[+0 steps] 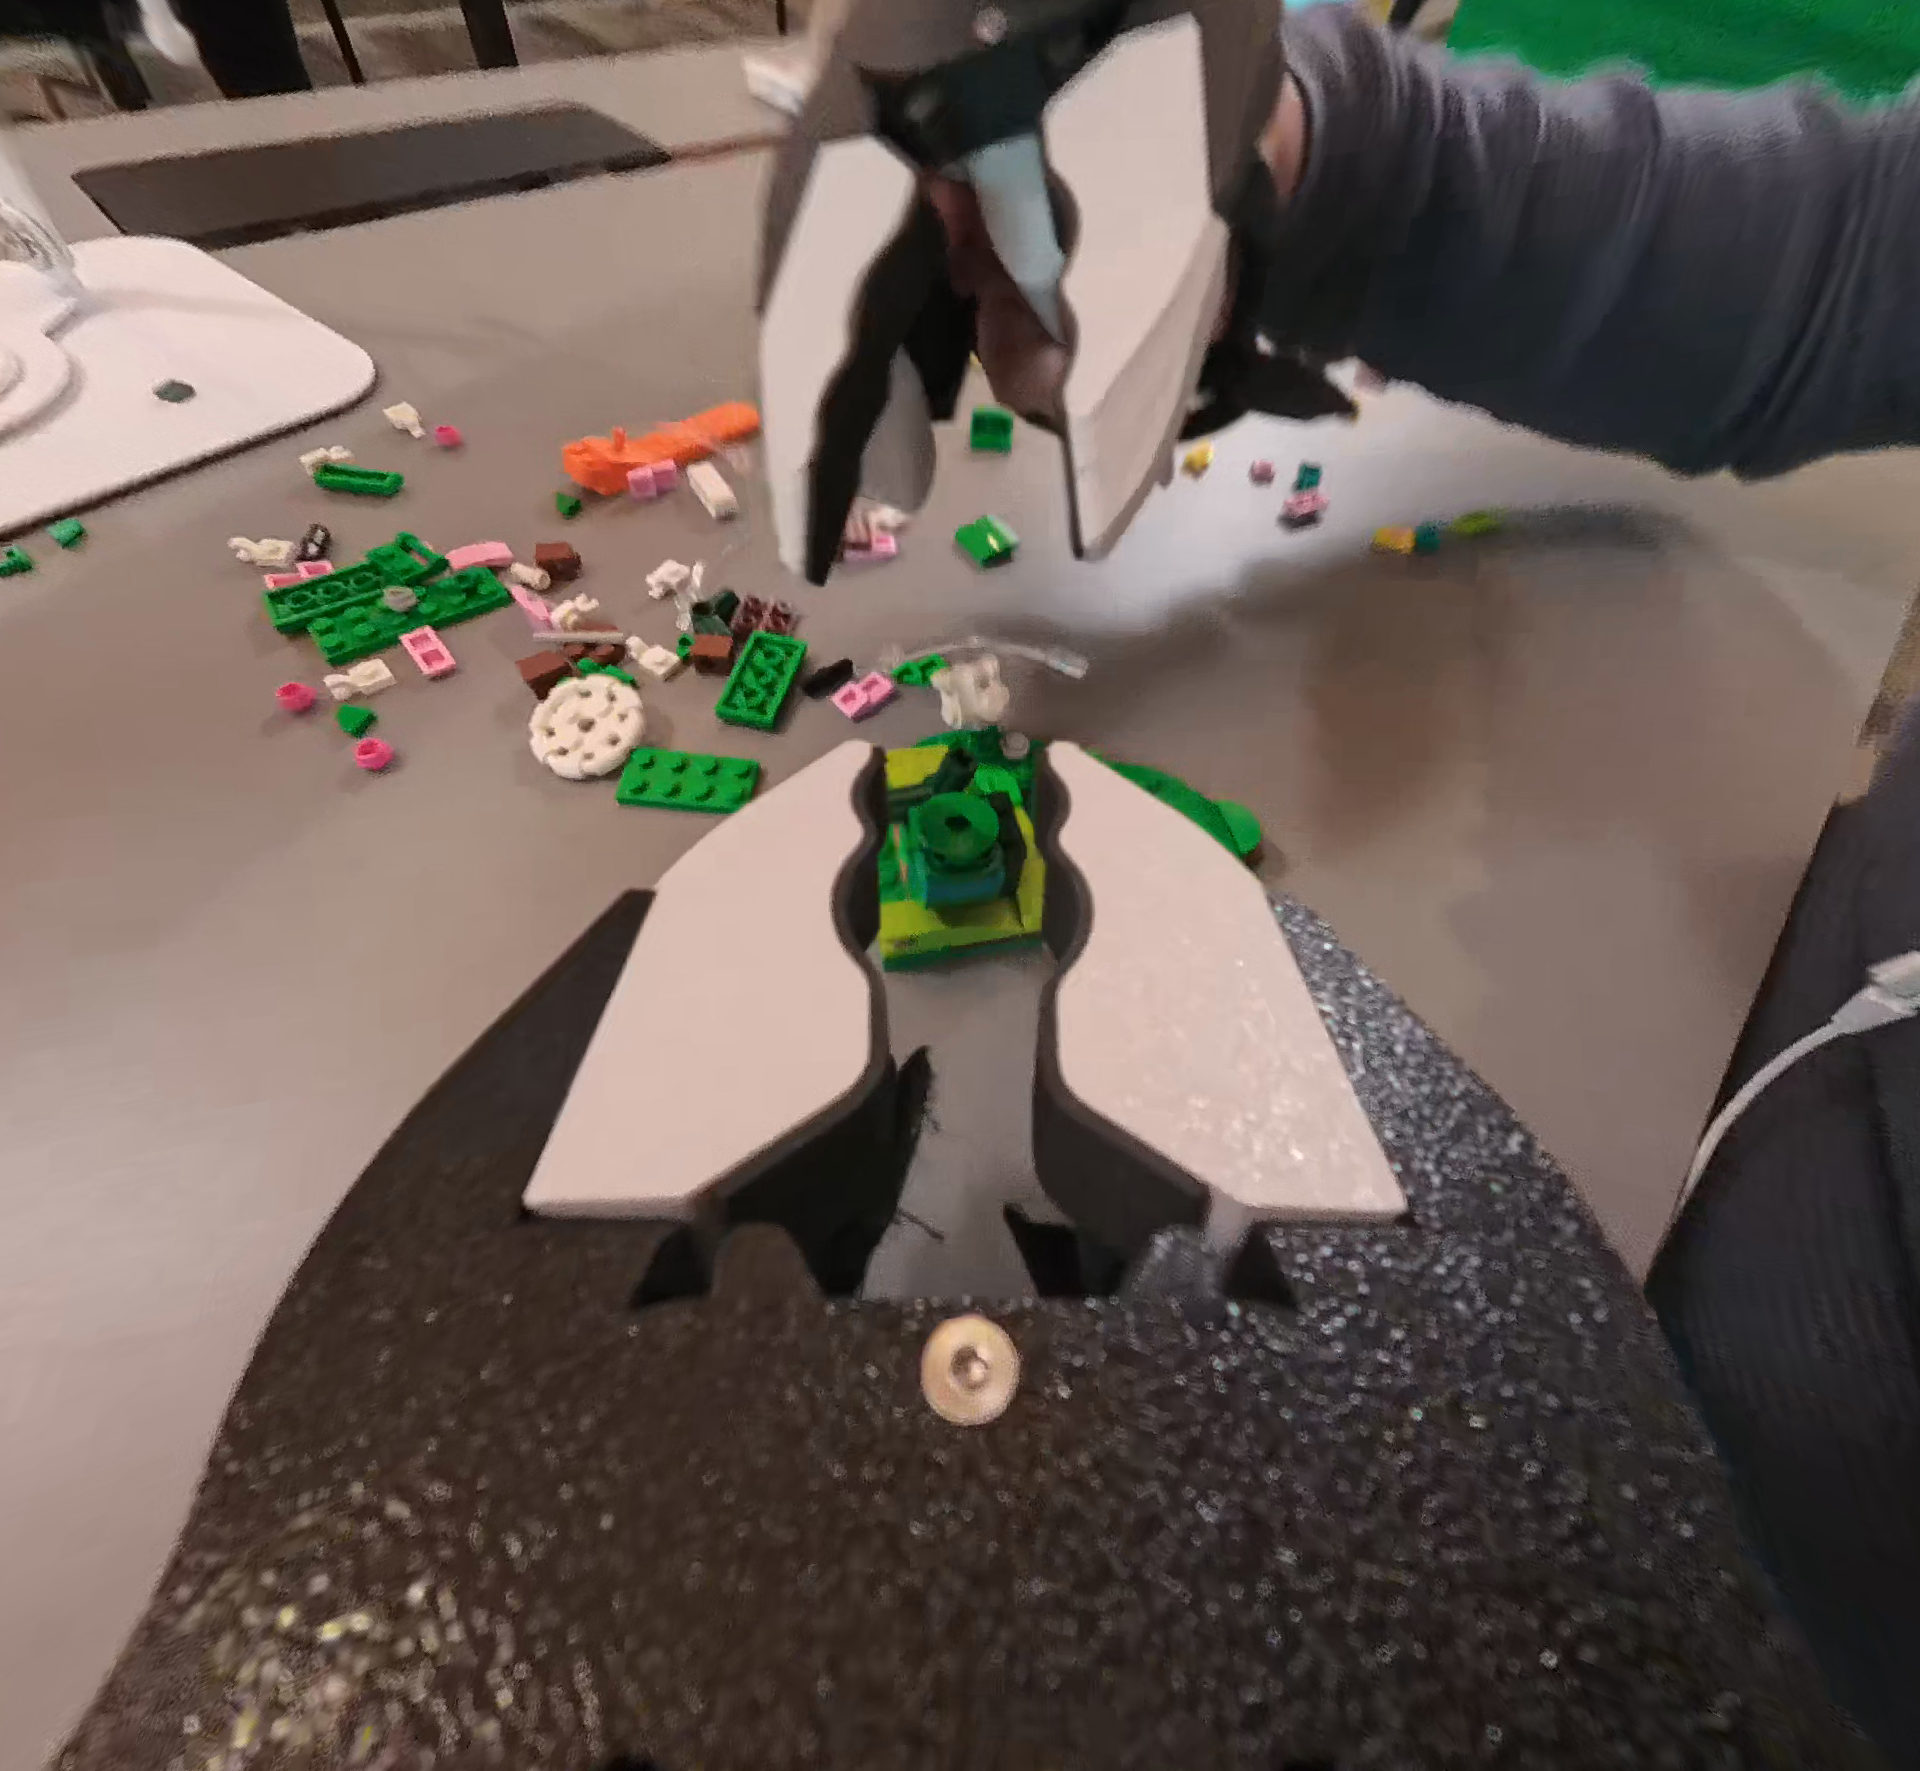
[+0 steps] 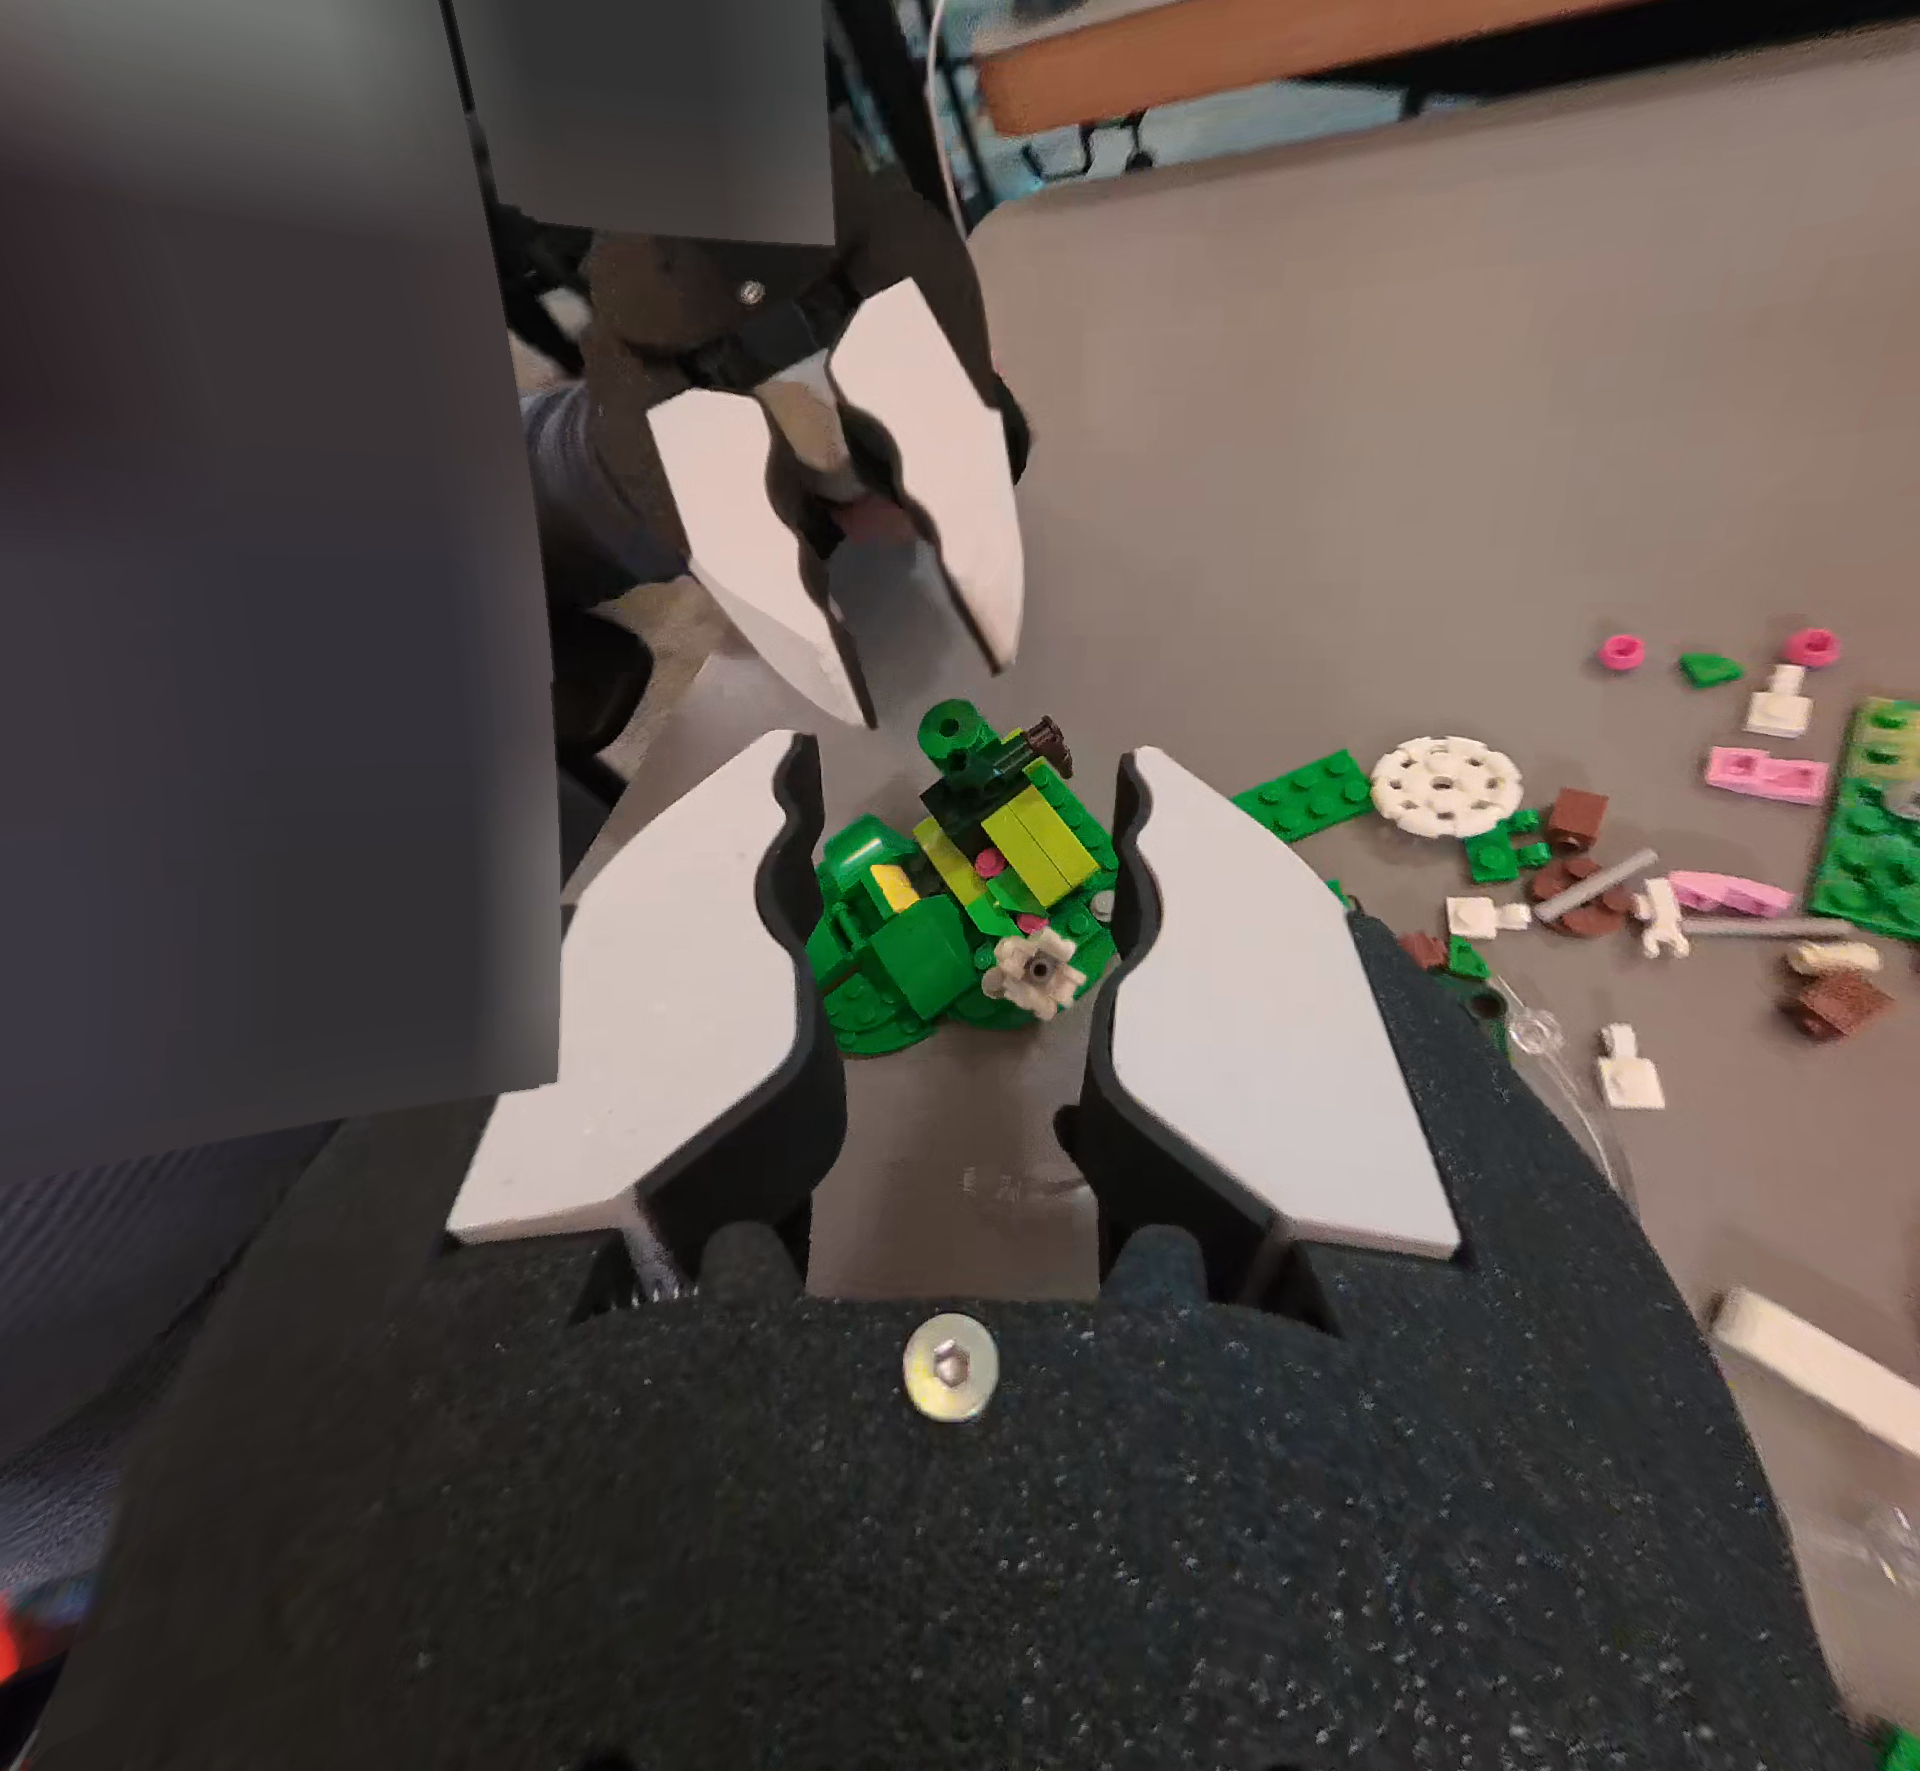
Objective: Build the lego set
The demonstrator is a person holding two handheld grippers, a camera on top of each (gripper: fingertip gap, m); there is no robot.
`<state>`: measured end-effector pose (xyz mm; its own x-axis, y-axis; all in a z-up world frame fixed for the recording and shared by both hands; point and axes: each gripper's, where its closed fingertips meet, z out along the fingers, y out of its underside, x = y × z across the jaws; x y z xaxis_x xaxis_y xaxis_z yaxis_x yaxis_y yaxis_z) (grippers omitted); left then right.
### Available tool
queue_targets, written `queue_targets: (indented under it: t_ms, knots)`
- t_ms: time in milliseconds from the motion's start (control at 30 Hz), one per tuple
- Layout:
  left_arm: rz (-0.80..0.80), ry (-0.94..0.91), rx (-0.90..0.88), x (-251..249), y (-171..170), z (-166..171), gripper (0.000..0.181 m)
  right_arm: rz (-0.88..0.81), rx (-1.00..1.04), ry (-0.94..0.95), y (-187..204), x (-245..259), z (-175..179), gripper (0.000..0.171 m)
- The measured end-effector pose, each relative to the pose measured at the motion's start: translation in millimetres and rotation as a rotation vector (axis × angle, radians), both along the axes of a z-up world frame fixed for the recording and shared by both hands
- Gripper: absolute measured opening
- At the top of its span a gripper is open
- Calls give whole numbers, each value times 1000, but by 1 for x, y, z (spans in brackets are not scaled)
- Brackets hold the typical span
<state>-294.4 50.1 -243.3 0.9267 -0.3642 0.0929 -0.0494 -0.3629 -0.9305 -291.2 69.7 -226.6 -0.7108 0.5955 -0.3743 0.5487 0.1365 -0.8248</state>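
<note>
A small green and lime Lego build (image 2: 966, 900) with a white flower and a green round top rests on the grey table. It also shows in the left wrist view (image 1: 961, 864). My left gripper (image 1: 961, 765) is open and hovers just above the build, which shows between its fingers. In the right wrist view the left gripper (image 2: 932, 693) hangs over the build's far side, not touching it. My right gripper (image 2: 966, 755) is open and empty, its fingers wide on either side of the build. It stands higher over the table in the left wrist view (image 1: 954, 561).
Loose pieces lie scattered beyond the build: a white round plate (image 1: 585, 724), green plates (image 1: 686, 778), pink and brown bits and an orange piece (image 1: 665, 448). A white pad (image 1: 156, 371) lies at the far left. A person's sleeve (image 1: 1558, 246) reaches in from the right. Left and right tips are no more than a few centimetres apart.
</note>
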Motion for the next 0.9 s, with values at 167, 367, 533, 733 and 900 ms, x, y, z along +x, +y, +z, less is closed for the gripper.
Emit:
queue_targets:
  t_ms: [167,367,533,733,900]
  knots:
    - [165,-45,229,-36,4,29,40,-180,19,164,13,12,17,53]
    - [368,-151,434,-87,15,64,43,-329,152,277,13,33,12,54]
    - [375,-141,361,-90,18,45,49,-331,250,286,-6,49,-5,54]
    - [394,-93,374,-91,19,45,50,-414,420,427,3,41,-18,54]
    - [393,-24,355,-87,25,41,49,-472,410,531,2,42,-10,49]
